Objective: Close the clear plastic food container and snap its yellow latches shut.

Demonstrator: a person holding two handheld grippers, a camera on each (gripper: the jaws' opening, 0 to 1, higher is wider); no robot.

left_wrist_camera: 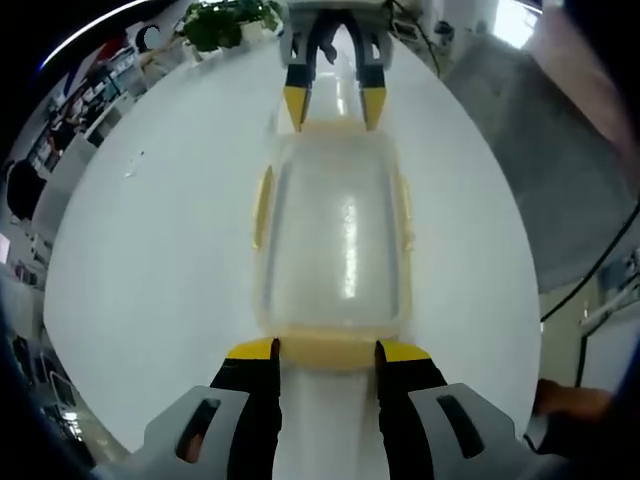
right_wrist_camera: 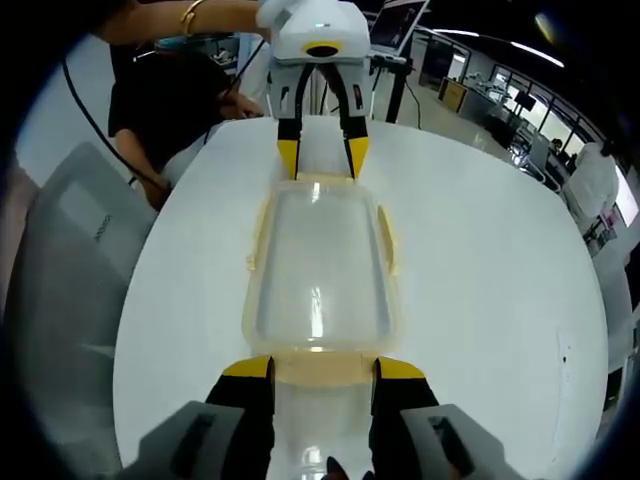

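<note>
Left gripper view has my left gripper (left_wrist_camera: pixel 325 350) coming up from six o'clock, its two yellow-tipped jaws standing apart with the near short end of the clear plastic food container (left_wrist_camera: pixel 335 240) between their tips. That end's yellow latch (left_wrist_camera: pixel 327 352) lies across the gap, and both tips sit at or against it, though I cannot tell whether they press on it. The container rests lid-on in the middle of the round white table (left_wrist_camera: pixel 150 260), running lengthwise from six to twelve o'clock. Pale yellow latches show on its long sides, one at nine o'clock (left_wrist_camera: pixel 262 205) and one at three o'clock (left_wrist_camera: pixel 405 210). At twelve o'clock my right gripper (left_wrist_camera: pixel 335 105) faces me, jaws apart, tips at the far short end. A potted green plant (left_wrist_camera: pixel 228 22) stands beyond the table at eleven o'clock.

Right gripper view gives the mirror picture: my right gripper (right_wrist_camera: pixel 324 370) rises from six o'clock, jaws apart, the near end latch (right_wrist_camera: pixel 322 368) lying between the tips. The container (right_wrist_camera: pixel 322 270) stretches away toward twelve o'clock on the table (right_wrist_camera: pixel 480 280), where my left gripper (right_wrist_camera: pixel 322 155) meets its far end, jaws spread. A grey chair (right_wrist_camera: pixel 75 260) stands beside the table at nine o'clock.
</note>
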